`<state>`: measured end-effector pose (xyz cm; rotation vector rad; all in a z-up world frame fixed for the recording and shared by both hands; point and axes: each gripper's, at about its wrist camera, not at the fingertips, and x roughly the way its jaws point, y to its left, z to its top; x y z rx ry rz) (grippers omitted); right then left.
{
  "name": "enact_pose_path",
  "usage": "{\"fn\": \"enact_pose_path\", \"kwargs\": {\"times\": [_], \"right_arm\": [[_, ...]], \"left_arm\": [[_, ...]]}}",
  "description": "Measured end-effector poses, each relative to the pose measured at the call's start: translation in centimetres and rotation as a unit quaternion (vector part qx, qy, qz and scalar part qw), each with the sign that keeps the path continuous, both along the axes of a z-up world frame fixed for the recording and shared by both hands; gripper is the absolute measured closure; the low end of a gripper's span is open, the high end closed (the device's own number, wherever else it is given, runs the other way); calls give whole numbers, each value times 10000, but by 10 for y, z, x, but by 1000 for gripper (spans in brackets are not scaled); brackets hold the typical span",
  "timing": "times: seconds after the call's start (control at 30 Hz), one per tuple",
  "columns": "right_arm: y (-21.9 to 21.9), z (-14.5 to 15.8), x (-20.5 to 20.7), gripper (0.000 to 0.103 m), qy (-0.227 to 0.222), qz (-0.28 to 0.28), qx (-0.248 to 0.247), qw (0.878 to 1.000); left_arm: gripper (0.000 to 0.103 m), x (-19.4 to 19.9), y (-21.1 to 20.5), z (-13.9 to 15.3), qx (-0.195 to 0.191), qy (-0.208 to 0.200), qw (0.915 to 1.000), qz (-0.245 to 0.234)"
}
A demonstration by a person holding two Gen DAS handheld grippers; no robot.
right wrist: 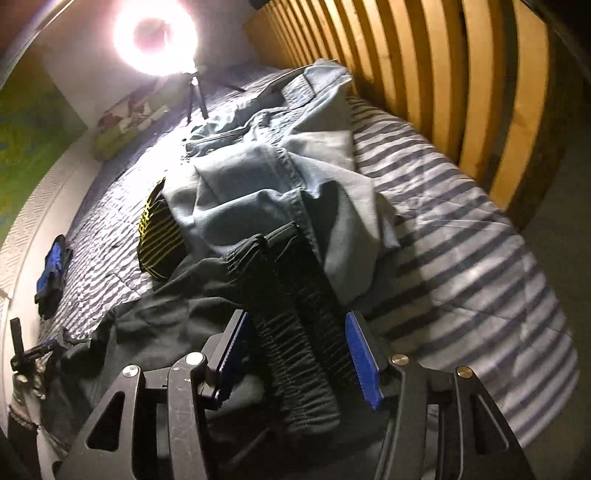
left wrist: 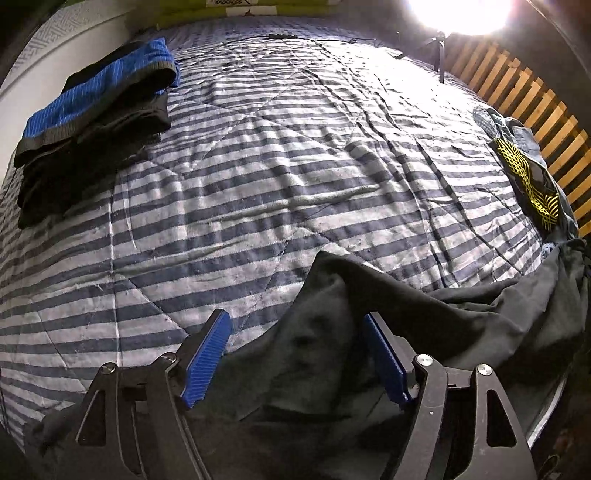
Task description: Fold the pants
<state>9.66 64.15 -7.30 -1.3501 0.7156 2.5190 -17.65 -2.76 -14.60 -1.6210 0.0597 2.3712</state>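
Your left gripper [left wrist: 295, 354] hangs with its jaws spread wide over a fold of the black pants [left wrist: 424, 317], which lie crumpled along the near edge of the striped bedspread [left wrist: 295, 166]. Your right gripper [right wrist: 295, 354] stands parted astride the pants' elastic waistband [right wrist: 291, 332], pads clear of it, beside a heap of blue jeans [right wrist: 277, 177].

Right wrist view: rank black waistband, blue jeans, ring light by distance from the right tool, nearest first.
1. Black waistband: between the open pads of the right tool.
2. Blue jeans: crumpled just beyond, mid-bed by the slatted headboard.
3. Ring light: far end, upper left, on its small tripod.
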Motion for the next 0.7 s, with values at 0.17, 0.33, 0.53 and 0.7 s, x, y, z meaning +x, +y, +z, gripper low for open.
{"fn": "enact_pose_path", "kwargs": {"times": [0.17,0.33,0.53,0.7], "right_arm": [[-7,-10,-9,47,-102,195,-5,9998],[-9,-18,-5,45,-171,314,-2,9994],[-20,-12,-8,62,-317,306,314,9985],[-31,5,-4,79,-266,380,664,9967]], "left_arm": [[25,-10,10,-8,-99,-38,9999,-49],[25,-19,15,-12,1,64,10000,-6],[98,-16,45,-17,-379,265,9980,-427],[100,-3,37,1,-605,789,9949,-156]]}}
